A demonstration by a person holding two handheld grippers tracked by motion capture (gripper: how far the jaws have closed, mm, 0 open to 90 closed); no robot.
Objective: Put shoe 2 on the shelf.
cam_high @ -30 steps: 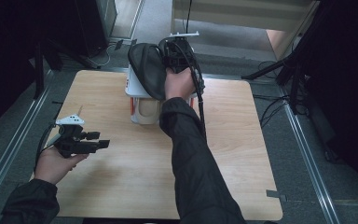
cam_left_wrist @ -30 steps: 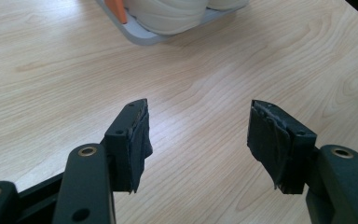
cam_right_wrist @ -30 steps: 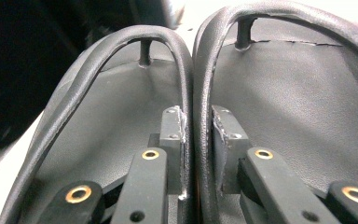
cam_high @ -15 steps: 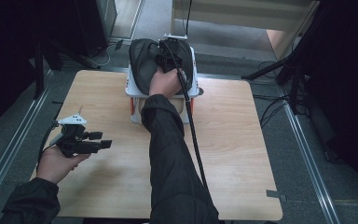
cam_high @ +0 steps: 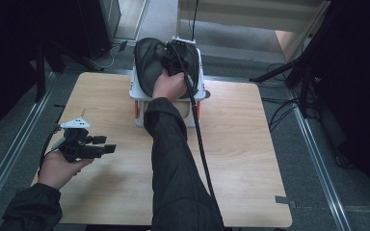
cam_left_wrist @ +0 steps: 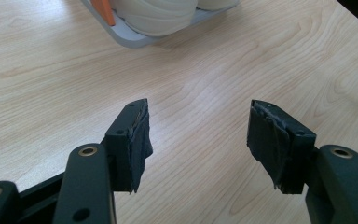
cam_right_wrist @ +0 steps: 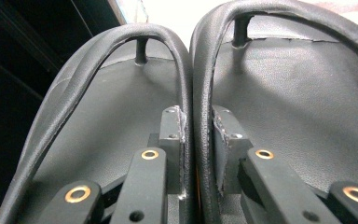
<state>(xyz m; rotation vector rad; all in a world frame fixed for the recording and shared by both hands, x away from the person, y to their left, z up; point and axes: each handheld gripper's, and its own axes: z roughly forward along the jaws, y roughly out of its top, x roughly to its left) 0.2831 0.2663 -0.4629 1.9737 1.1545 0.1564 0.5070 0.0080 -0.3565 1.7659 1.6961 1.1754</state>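
The jaws of the right gripper (cam_right_wrist: 196, 140) are pinched together on the inner straps of a pair of black flip-flops (cam_right_wrist: 279, 84), the two straps squeezed side by side between the pads at the centre of the right gripper view, with the dark soles rising behind them. From above, those flip-flops (cam_high: 160, 65) sit at the top centre of the frame, resting on a white rack (cam_high: 198, 91) at the far edge of the tabletop (cam_high: 250, 154), and the right hand (cam_high: 169, 86) with its dark sleeve reaches up the middle of the frame to them, a black cable trailing back down from the right gripper (cam_high: 173, 60). The jaws of the left gripper (cam_left_wrist: 198, 135) stand wide apart with nothing between them, hanging over bare wood; in the high view the left gripper (cam_high: 84, 144) is held in the left hand (cam_high: 60, 168) at the lower left of the frame, well apart from the rack. The tabletop is pale wood with a light grain, rounded at the corners, and a small strip of grey tape (cam_high: 285, 200) lies near its lower right corner. In the upper part of the left gripper view the grey base of the rack (cam_left_wrist: 135, 37) shows with cream rounded shapes and an orange piece on it. Around the tabletop runs a grey floor with metal rails down both sides, loose cables at the right, and dark stands and equipment toward the upper corners. I can make out no lettering or labels anywhere.
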